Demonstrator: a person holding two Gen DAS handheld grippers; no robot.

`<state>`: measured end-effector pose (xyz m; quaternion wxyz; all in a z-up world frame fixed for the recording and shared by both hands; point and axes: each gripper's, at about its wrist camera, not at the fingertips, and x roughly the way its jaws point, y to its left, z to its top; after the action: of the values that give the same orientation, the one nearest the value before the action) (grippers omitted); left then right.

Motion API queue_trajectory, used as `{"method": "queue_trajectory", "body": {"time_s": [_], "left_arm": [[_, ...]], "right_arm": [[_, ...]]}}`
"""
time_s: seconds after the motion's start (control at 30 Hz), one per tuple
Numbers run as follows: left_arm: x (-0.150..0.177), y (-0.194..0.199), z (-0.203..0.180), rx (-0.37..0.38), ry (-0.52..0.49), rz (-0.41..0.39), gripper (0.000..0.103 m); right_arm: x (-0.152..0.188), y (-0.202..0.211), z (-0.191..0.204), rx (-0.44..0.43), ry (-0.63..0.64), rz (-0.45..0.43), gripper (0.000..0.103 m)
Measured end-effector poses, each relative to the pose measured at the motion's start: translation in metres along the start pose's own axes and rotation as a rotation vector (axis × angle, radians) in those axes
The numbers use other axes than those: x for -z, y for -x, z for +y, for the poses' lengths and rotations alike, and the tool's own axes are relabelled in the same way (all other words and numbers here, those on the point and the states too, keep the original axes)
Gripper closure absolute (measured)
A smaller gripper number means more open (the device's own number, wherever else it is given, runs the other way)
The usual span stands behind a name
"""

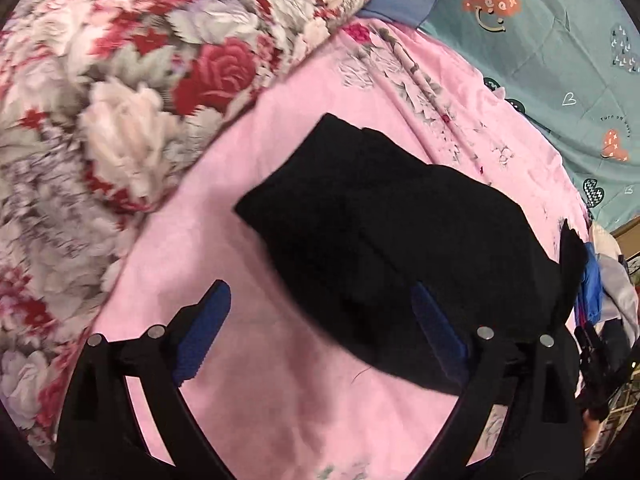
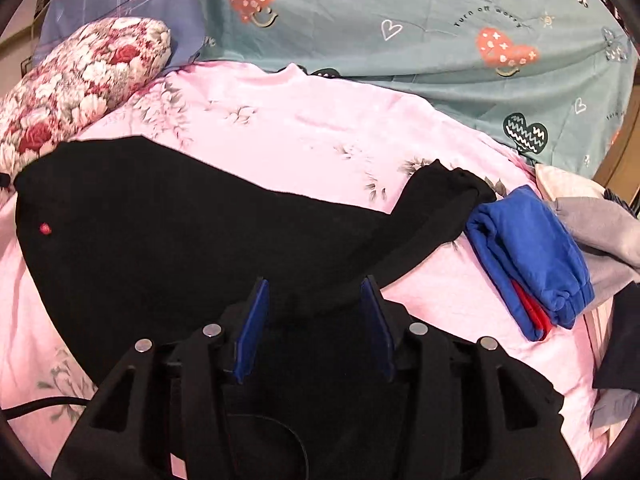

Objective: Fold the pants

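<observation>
**Mia:** What is closest in the left wrist view?

**Ben:** The left gripper point(image 1: 320, 320). Its two blue pads point(image 1: 202, 332) are spread wide apart. One pad sits over the bare pink blanket point(image 1: 256, 400). The other pad is at the near edge of the black pants point(image 1: 400, 240). Nothing is pinched between them.

**Mia:** And the right gripper?

**Ben:** The right gripper point(image 2: 316, 312) is low over the near edge of the pants point(image 2: 180, 220). Its jaws are partly apart. Black cloth lies in the gap, but the pads do not squeeze it.

**Mia:** Where are the pants?

**Ben:** They lie on the pink blanket point(image 2: 300, 120), in a dark bunched heap. In the right wrist view one thin part point(image 2: 440, 188) stretches away to the right of the heap. A small red spot point(image 2: 44, 229) shows on the heap's left side.

**Mia:** What is near the pants?

**Ben:** A folded blue cloth point(image 2: 528, 256) lies just beside the end of that thin part, with a bit of red under it. Grey clothes point(image 2: 600, 236) sit past the blue one.

**Mia:** And farther back?

**Ben:** A big rose pillow point(image 1: 120, 100) is to the left of the pants. Behind the pants, past the pink blanket, is a teal sheet with hearts point(image 2: 400, 20).
</observation>
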<state>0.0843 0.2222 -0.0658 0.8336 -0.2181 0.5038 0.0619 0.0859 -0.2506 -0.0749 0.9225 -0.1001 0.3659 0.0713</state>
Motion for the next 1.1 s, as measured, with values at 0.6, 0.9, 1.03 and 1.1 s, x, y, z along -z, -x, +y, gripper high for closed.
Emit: {"method": "queue_trajectory", "body": {"time_s": [0.6, 0.9, 1.03, 1.1], "left_arm": [[-0.023, -0.045, -0.016, 0.090, 0.113, 0.126, 0.064], [-0.016, -0.030, -0.035, 0.038, 0.021, 0.049, 0.094], [-0.018, -0.029, -0.029, 0.056, 0.048, 0.063, 0.094], [-0.017, -0.030, -0.026, 0.063, 0.055, 0.067, 0.094]], "right_arm": [[0.014, 0.003, -0.018, -0.019, -0.113, 0.034, 0.055], [-0.025, -0.062, -0.049, 0.026, -0.237, 0.235, 0.055], [-0.039, -0.082, -0.036, 0.079, -0.165, 0.252, 0.055], [-0.036, -0.091, -0.033, 0.038, -0.153, 0.315, 0.068]]}}
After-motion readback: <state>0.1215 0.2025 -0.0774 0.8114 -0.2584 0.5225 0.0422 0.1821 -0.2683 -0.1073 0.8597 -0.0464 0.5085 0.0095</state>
